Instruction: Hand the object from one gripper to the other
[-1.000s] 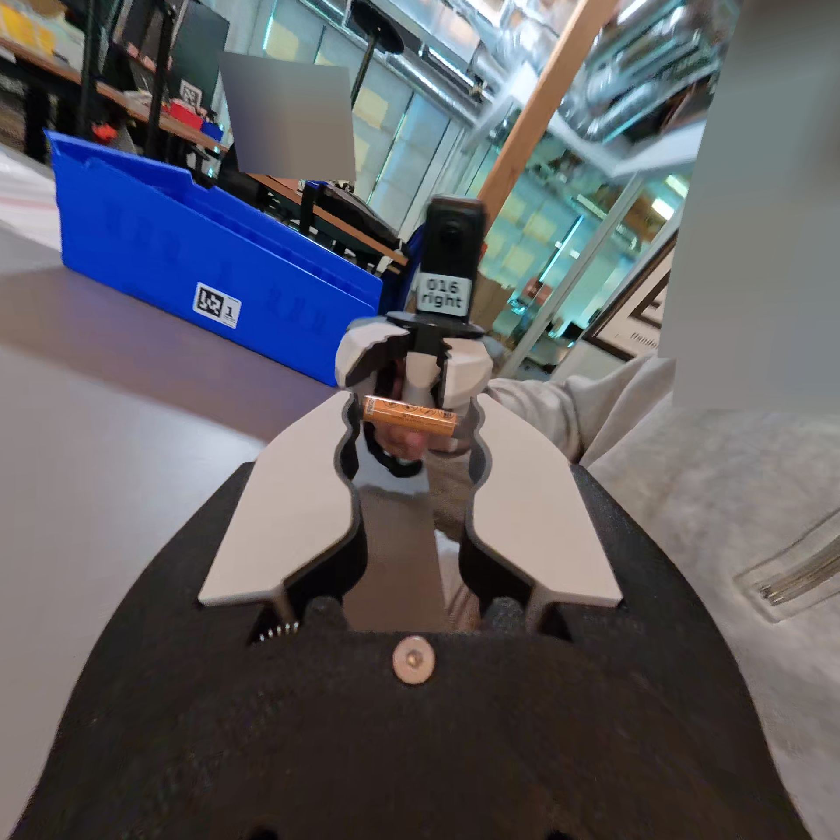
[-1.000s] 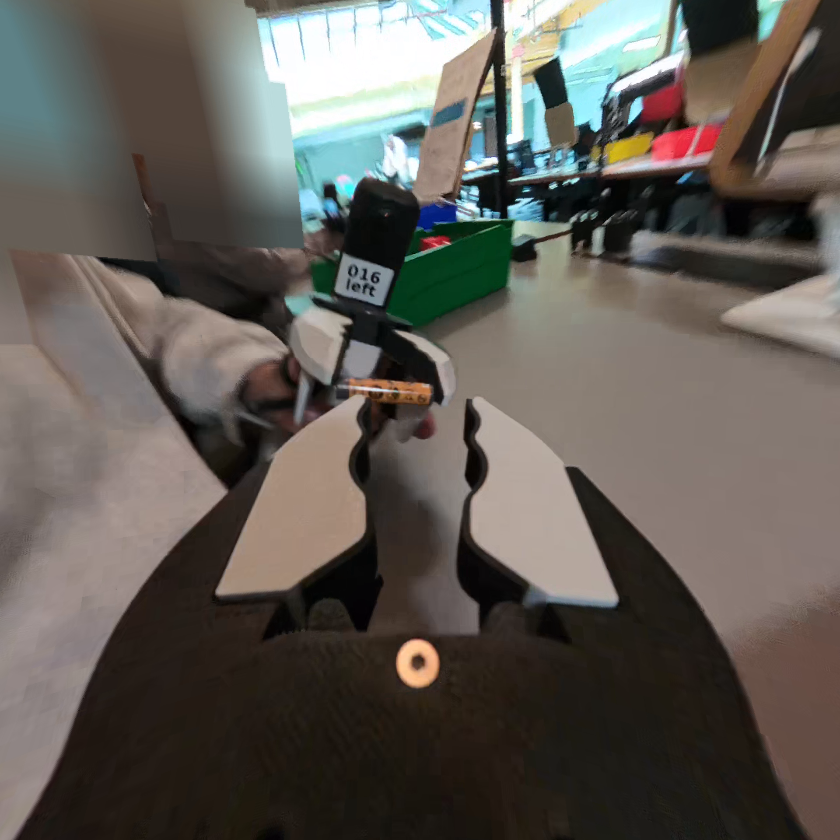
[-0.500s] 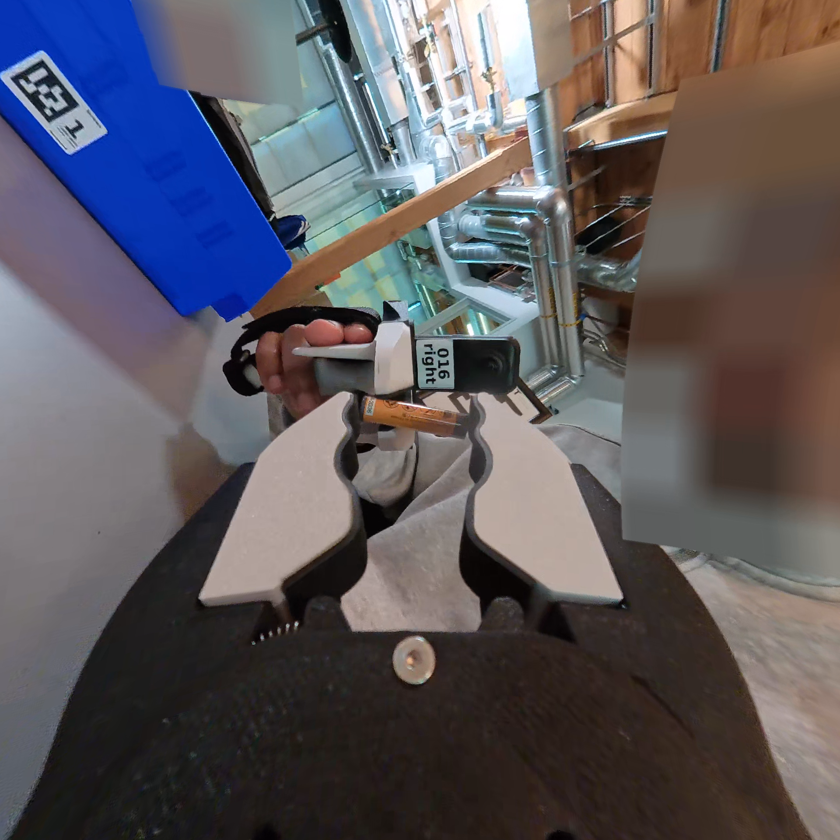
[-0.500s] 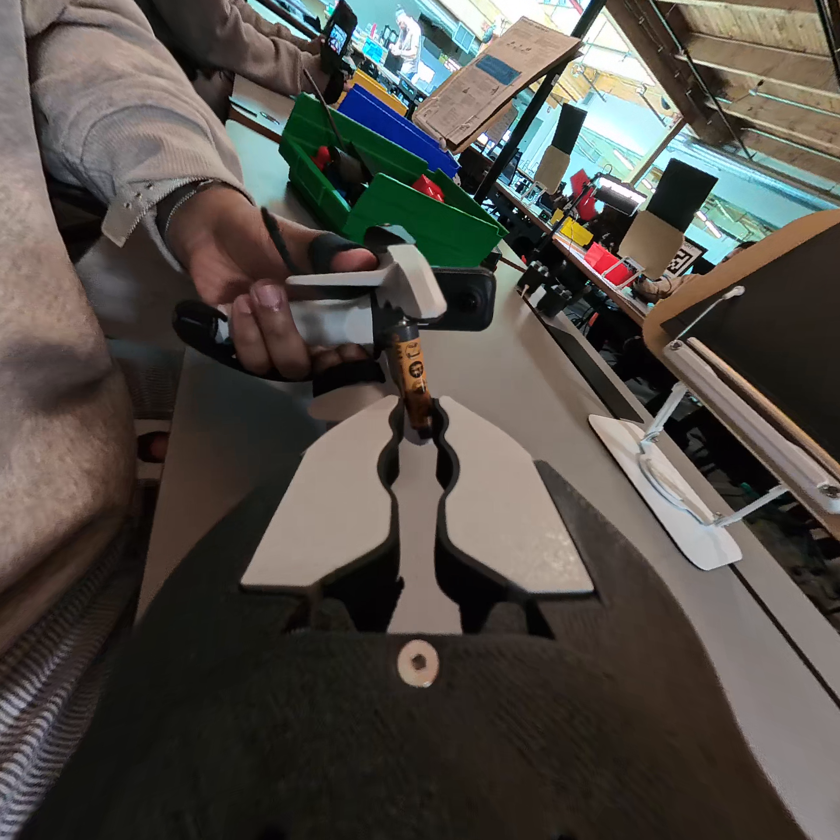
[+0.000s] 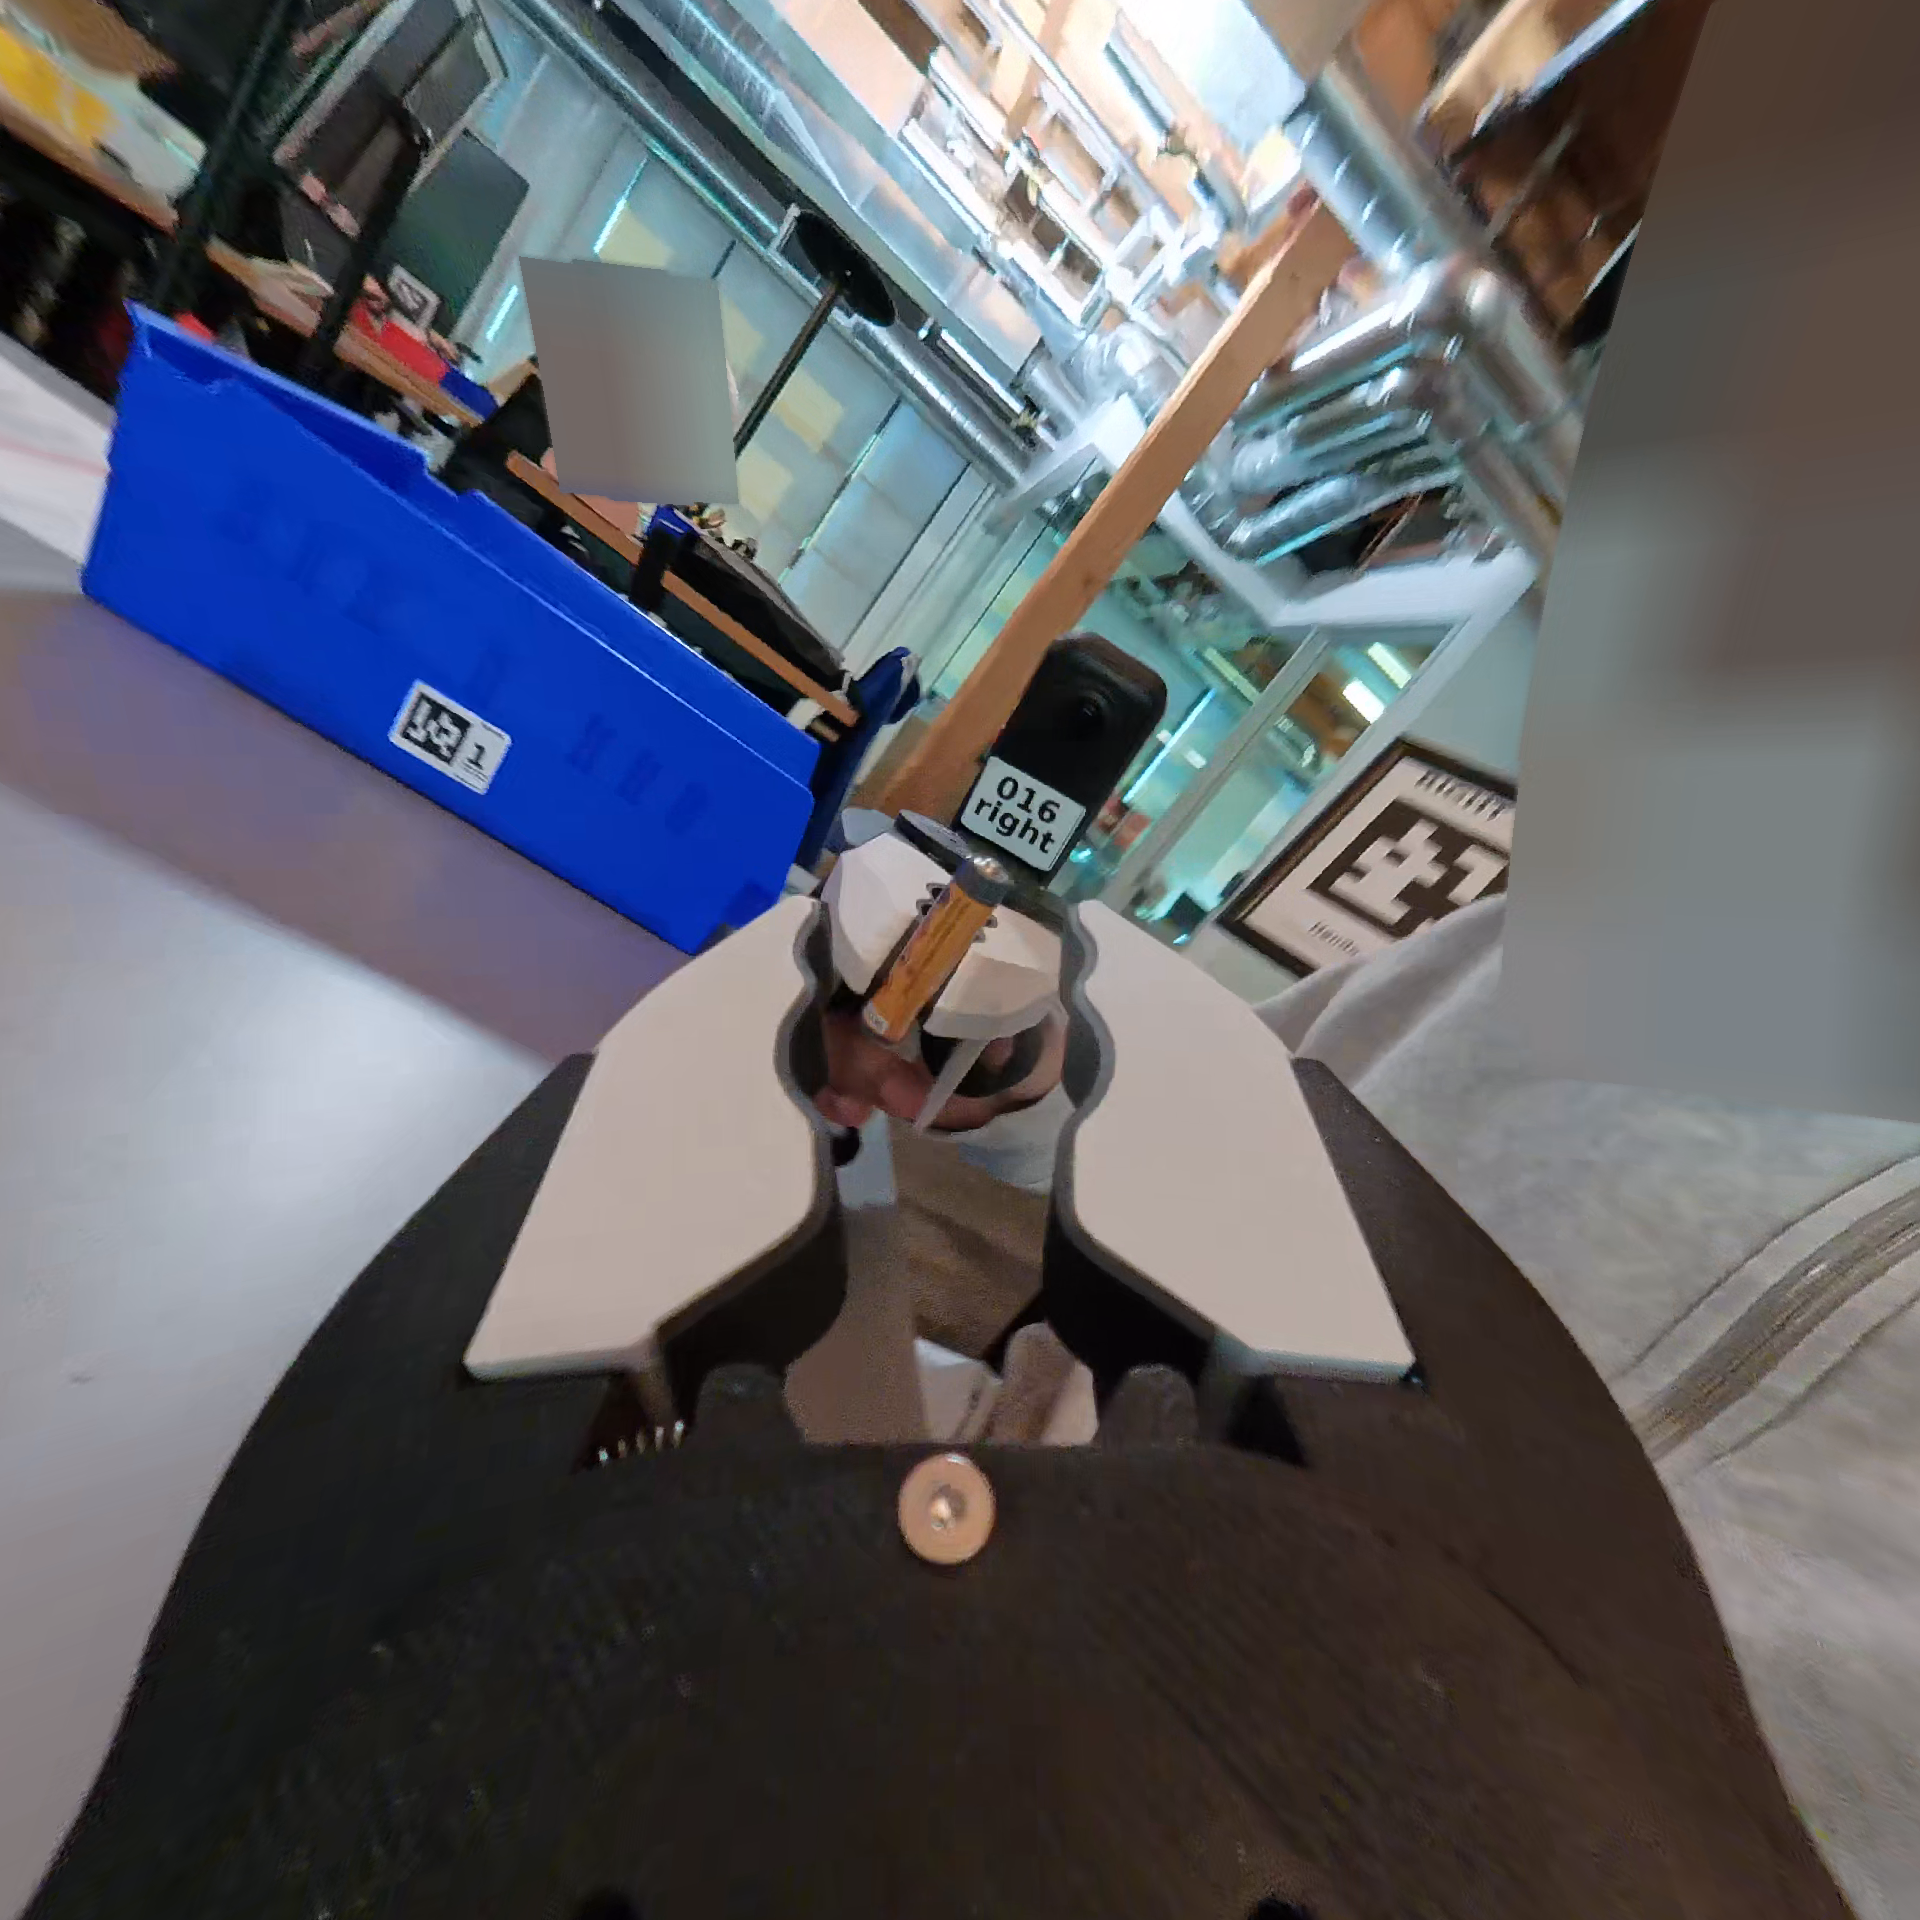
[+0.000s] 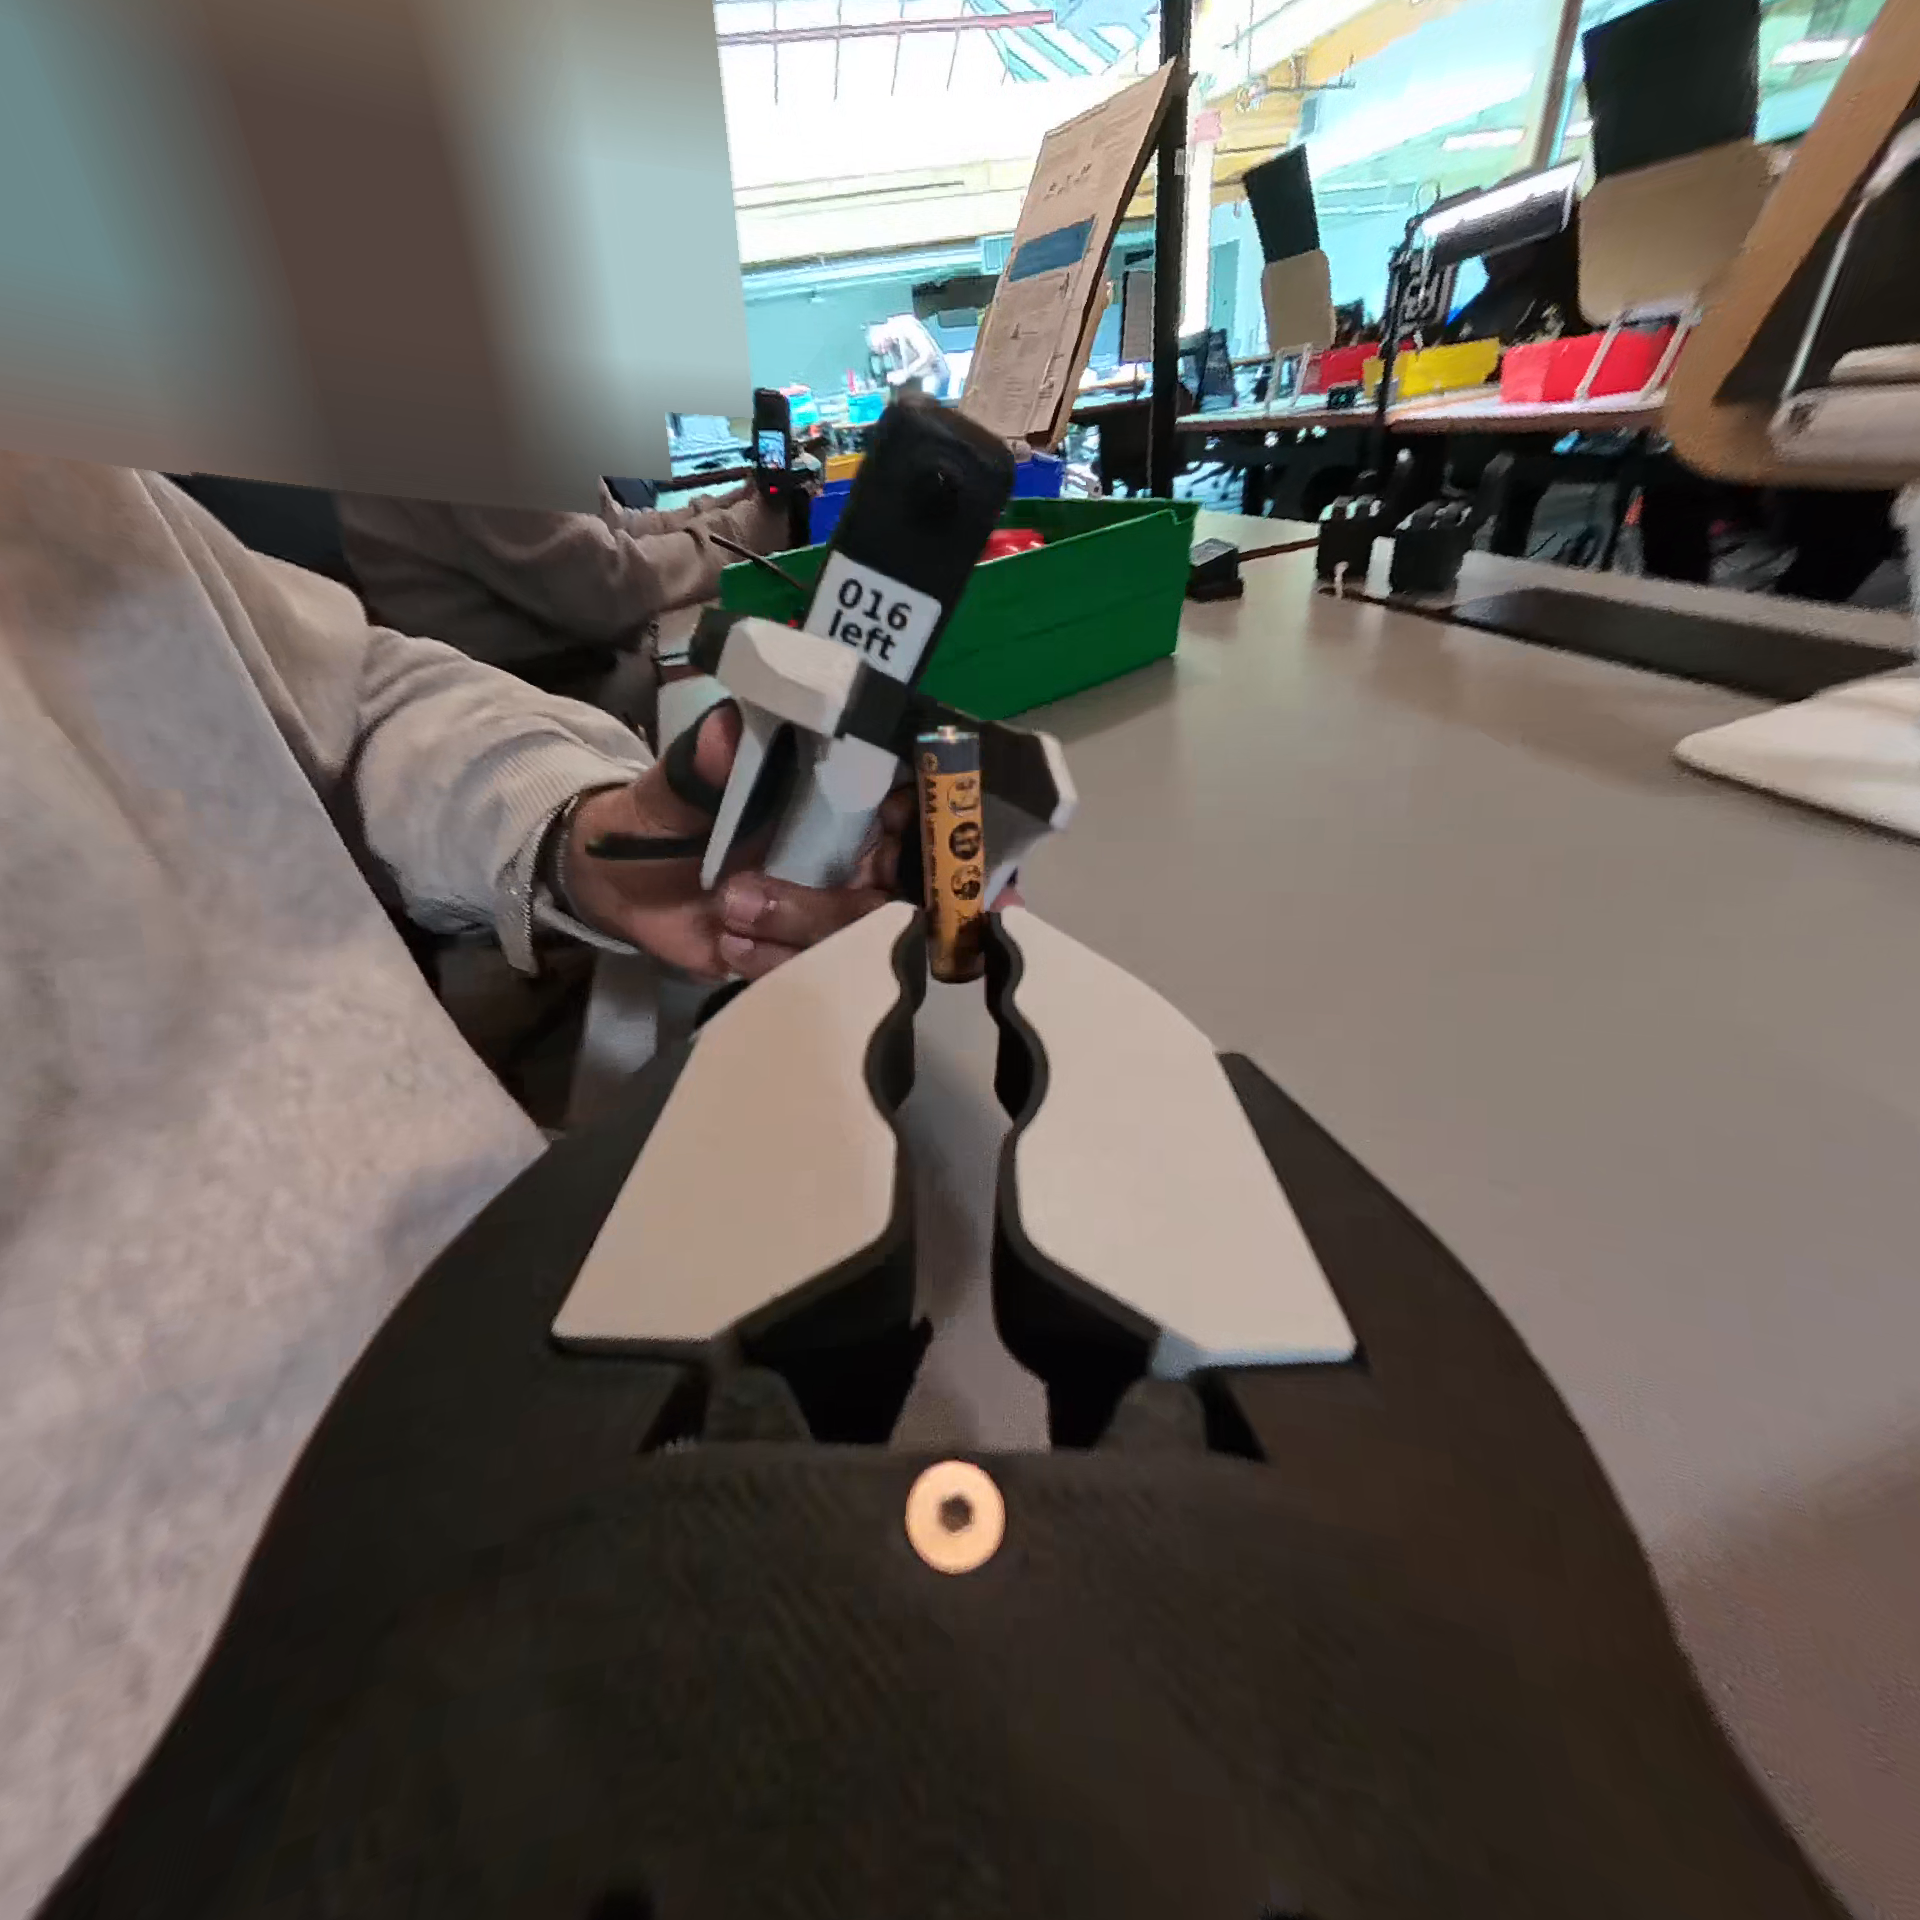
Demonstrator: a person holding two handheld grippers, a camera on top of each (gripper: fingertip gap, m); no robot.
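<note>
An orange and black battery [image 6: 951,842] stands upright with its lower end pinched between the tips of my right gripper [image 6: 953,925], which is shut on it. In the left wrist view the battery [image 5: 935,951] is tilted, held by the right gripper's white fingers [image 5: 987,987] facing me. My left gripper [image 5: 940,920] is open; its fingertips stand on either side of the battery without touching it. In the right wrist view the left gripper [image 6: 883,748] sits just behind the battery, held in a hand [image 6: 665,883]. Both grippers are above the grey table [image 6: 1403,883].
A blue bin [image 5: 416,644] stands on the table at the left in the left wrist view. A green bin [image 6: 1049,613] stands behind the left gripper. A white stand base [image 6: 1818,748] lies at the right. The person's grey sleeve [image 6: 260,831] fills the left. Only a small space, under 4 cm, lies between the two pairs of fingers.
A second ago my left gripper held the battery crosswise and the right was open. The right closed on it, the left let go, and both views have rolled back level.
</note>
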